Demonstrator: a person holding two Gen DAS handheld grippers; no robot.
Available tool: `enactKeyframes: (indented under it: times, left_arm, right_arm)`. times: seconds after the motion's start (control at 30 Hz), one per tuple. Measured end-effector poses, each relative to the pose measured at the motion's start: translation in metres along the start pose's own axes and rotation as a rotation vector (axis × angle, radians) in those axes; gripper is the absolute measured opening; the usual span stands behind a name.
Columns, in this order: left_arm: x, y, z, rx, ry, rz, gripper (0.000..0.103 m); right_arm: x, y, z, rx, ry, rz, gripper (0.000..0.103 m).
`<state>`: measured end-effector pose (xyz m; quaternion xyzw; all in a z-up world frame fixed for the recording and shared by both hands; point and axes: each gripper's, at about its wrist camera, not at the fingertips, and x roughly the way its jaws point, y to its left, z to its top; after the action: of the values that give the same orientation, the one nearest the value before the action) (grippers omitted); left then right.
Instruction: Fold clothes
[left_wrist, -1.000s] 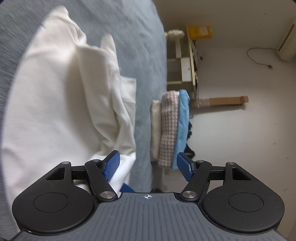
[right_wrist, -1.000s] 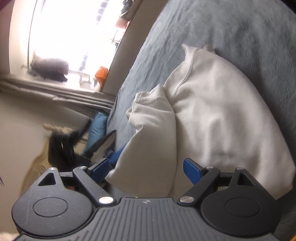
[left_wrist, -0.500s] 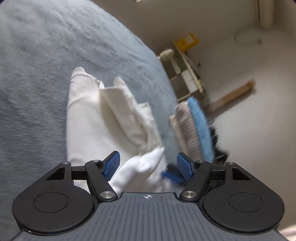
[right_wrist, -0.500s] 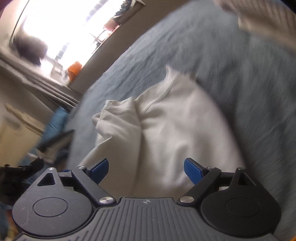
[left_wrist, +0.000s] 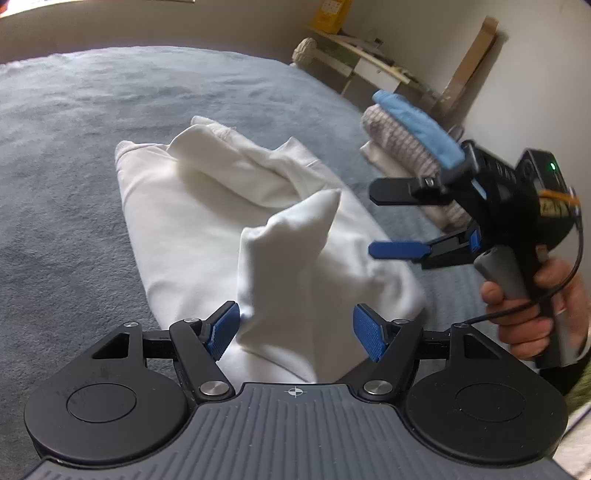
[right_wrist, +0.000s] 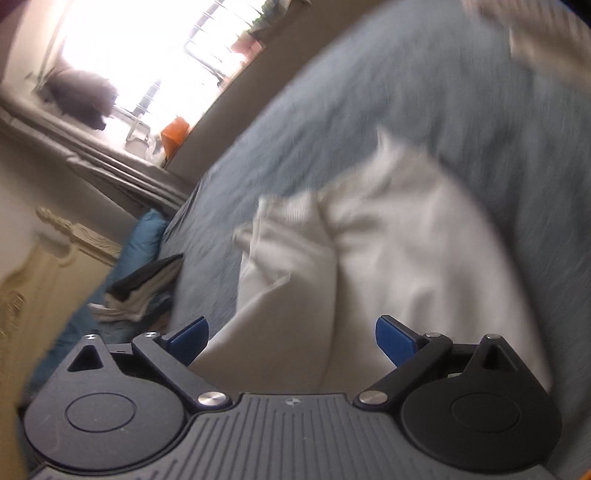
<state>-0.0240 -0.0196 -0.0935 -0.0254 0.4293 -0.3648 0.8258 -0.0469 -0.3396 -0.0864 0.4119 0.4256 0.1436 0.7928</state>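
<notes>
- Your left gripper stands spread, a raised peak of the white garment between its pads but not pinched.
- Your right gripper, at three o'clock, has just been opening wide, with nothing held between its pads.
- The garment lies half-folded on the grey bed; the folded stack sits at two o'clock.
- Risk: released, that peak may slump and undo the fold.
- Both grippers tilt downward; your hand grips the right handle.

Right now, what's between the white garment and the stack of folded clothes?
Only bare grey bedspread separates the white garment from the folded stack, in the left wrist view.
</notes>
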Motion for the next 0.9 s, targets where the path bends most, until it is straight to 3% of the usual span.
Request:
enactKeyframes:
  times: [0.2,0.47,0.67,0.8,0.9]
  left_arm:
    - [0.015,-0.018,-0.001,0.117,-0.056,0.069,0.068]
    - [0.027,-0.045,-0.006,0.207,-0.054,-0.151,0.067]
    - [0.04,-0.054,-0.023,0.222,0.032,-0.221,0.067]
    - [0.027,-0.053,-0.026,0.228,0.046,-0.269,0.067]
    - [0.011,-0.048,-0.028,0.253,0.043,-0.263,0.067]
  right_arm:
    - [0.025,-0.02,0.0,0.174,0.082,0.103,0.099]
    - [0.003,-0.045,-0.002,0.211,0.035,0.066,0.099]
    - [-0.006,-0.062,-0.012,0.228,0.04,0.044,0.099]
    - [-0.005,-0.06,-0.014,0.195,0.066,0.057,0.099]
    - [-0.004,-0.054,-0.013,0.154,0.098,0.056,0.095]
